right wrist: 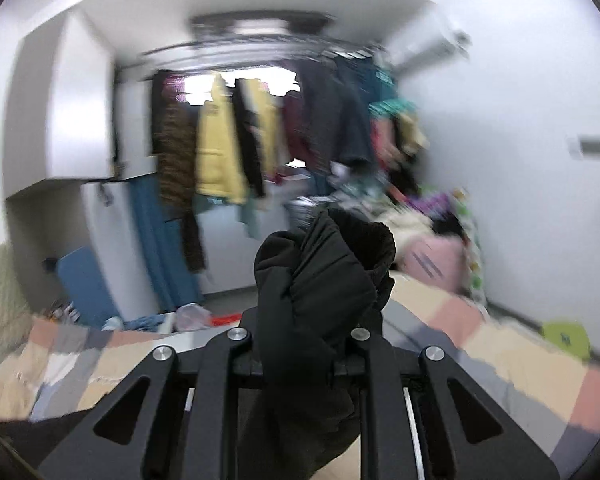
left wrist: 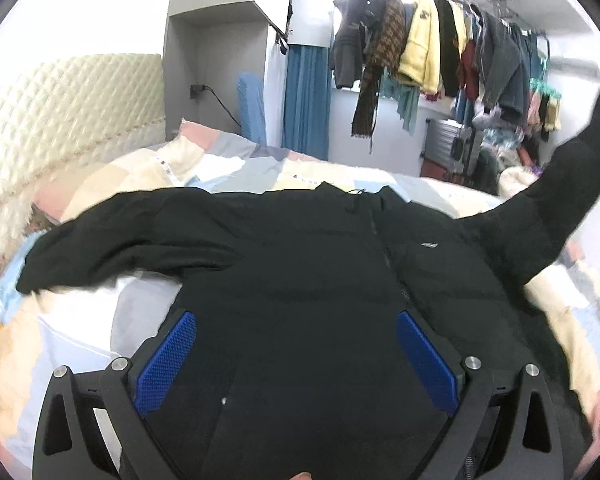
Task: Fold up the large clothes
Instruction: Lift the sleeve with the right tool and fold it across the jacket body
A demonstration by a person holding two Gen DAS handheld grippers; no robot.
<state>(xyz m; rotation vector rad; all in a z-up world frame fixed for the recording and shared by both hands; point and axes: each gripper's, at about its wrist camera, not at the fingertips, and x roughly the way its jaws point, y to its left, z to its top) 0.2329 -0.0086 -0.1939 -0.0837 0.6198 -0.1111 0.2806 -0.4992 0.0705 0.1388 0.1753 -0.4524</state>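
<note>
A black zip jacket (left wrist: 300, 264) lies front up on the bed, collar away from me. Its left sleeve (left wrist: 112, 248) lies stretched out on the bedding. Its right sleeve (left wrist: 572, 184) is lifted up and out to the right. My left gripper (left wrist: 296, 344) is open above the jacket's lower front, with blue pads (left wrist: 168, 360) on either side, holding nothing. My right gripper (right wrist: 300, 340) is shut on the black sleeve cuff (right wrist: 324, 268), which bunches up above the jaws, held above the bed.
The bed has a patchwork quilt (left wrist: 236, 168) and a cream padded headboard (left wrist: 60, 120) on the left. A rack of hanging clothes (left wrist: 440, 48) stands beyond the bed. A pile of clothes (right wrist: 432, 232) lies at the bed's far right, by the wall.
</note>
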